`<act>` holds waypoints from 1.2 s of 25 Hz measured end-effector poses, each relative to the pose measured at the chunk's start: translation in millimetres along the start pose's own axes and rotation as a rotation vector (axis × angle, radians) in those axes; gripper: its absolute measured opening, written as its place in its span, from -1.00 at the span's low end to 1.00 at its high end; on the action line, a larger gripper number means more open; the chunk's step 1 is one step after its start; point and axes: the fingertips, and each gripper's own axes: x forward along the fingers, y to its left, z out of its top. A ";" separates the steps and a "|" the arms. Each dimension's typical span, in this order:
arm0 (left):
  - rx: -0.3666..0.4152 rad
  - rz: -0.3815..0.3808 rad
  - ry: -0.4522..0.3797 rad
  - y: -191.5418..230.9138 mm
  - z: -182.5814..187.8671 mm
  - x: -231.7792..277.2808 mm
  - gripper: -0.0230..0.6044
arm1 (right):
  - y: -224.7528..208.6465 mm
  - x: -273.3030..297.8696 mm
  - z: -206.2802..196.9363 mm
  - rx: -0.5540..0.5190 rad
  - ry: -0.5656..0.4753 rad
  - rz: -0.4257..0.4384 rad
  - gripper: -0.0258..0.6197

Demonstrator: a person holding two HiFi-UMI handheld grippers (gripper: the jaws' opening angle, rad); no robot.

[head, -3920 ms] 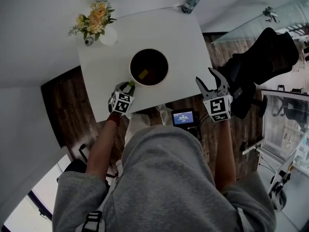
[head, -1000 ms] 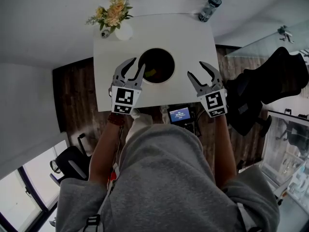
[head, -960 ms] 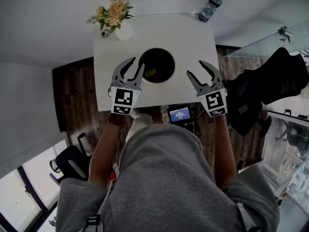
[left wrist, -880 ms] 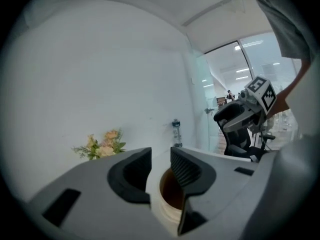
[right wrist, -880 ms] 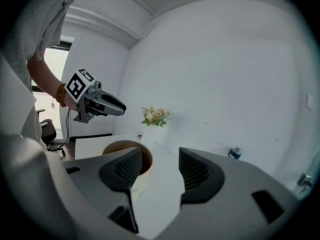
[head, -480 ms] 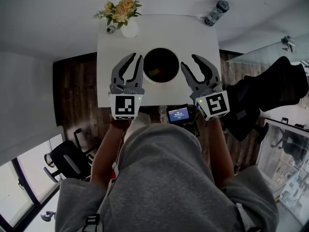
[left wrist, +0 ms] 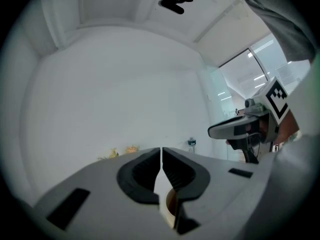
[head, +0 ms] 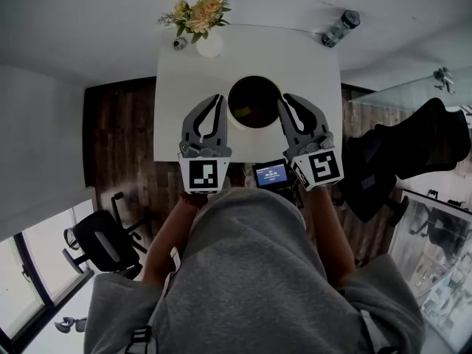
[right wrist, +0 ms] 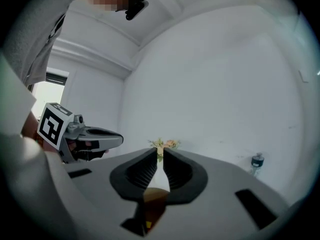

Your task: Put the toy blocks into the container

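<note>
Head view: nearest, both grippers sit level over the table's (head: 317, 65) near edge. Left gripper (head: 216, 98) jaws have just been closing, tips now together, nothing btw them. Right gripper (head: 284, 98) likewise closing, tips all but meeting, empty. Small screen (head: 271, 174) btw the wrists: text too small to read. Marker cubes (head: 205, 175) carry only b/w squares. Beyond, a dark round container (head: 255, 77) w/ a yellow toy block (head: 244, 111) inside. Block prob. light, stiff, not fragile; best pinched across opp. flat sides. Flowers (head: 200, 13) and bottle (head: 340, 28) at far edge, no label legible.
</note>
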 end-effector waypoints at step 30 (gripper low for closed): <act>-0.085 -0.112 0.056 23.5 -31.5 -21.2 -0.91 | 42.2 30.6 -2.0 0.005 0.070 -0.033 -0.91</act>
